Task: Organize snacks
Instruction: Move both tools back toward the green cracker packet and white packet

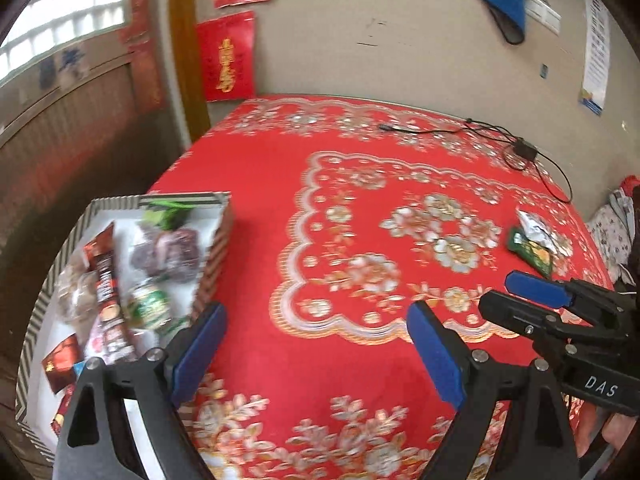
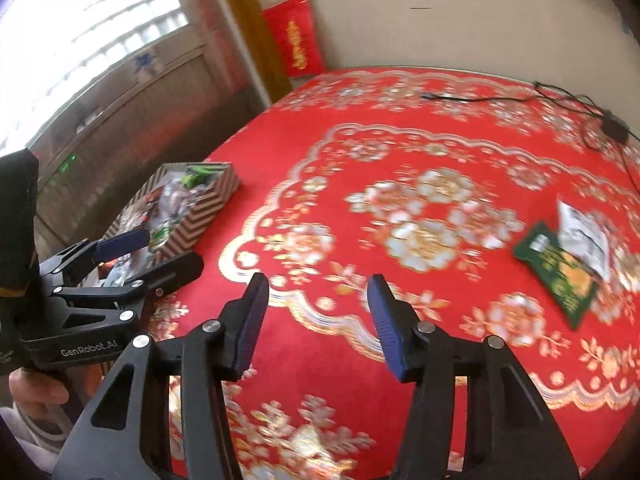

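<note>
Chevron-striped box (image 1: pixel 216 256), crinkly snack packets (image 2: pixel 568 264)

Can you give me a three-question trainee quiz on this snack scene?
1. True or false: the striped box already holds snacks.
2. Which packets still lie loose on the red tablecloth? A) dark green packet and white packet B) two red sachets C) none
3. Fill in: nothing sits between the pads of the left hand-held gripper or the right hand-held gripper; both are ____.

Key: 1 true; 2 A; 3 open
</note>
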`<state>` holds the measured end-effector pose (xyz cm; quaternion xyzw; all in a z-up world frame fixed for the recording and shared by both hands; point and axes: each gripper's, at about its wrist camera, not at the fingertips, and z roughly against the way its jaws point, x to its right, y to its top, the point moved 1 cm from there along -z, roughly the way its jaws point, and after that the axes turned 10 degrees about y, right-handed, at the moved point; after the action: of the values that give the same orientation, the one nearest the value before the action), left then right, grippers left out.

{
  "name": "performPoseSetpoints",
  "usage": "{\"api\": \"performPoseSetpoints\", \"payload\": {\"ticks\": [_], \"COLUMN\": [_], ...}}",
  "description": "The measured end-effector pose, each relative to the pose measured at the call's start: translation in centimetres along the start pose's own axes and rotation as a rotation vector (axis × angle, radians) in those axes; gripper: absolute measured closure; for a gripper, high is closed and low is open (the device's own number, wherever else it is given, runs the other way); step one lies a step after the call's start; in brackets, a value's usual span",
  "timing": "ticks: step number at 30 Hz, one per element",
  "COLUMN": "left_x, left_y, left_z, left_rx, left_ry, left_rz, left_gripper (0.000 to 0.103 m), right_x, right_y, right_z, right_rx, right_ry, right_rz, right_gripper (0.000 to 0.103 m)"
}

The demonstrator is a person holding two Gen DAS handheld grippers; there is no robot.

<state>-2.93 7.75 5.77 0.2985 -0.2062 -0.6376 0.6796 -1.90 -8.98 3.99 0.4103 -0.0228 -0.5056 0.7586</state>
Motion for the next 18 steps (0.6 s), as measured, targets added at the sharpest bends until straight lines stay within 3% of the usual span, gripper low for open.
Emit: {"api": "performPoseSetpoints", "payload": {"ticks": [8,11,18], "left_x": [4.2,5.9,9.5], "left_y": [0.9,0.8,0.6], "left_z": [0.1,0.0,-0.3], "left_rx": [0.002,-0.006,-0.026], "left_ry": [-0.045,-0.064,-0.107], "left_rz": [-0.054,-0.087,-0.152], "left_gripper": [0.011,0.011,0.011], "right_x": [3.2,4.5,8.9], "right_y": [-1.1,-1.8,-4.3], "right_z": [2.4,3.7,8.5], "right_rx": [0.015,0.023,0.056], "right_ry": [-0.065,-0.095,-0.193], "right_rz": [-0.041,-0.061,-0.139], "right_gripper": [0.051,0.042,0.042]}}
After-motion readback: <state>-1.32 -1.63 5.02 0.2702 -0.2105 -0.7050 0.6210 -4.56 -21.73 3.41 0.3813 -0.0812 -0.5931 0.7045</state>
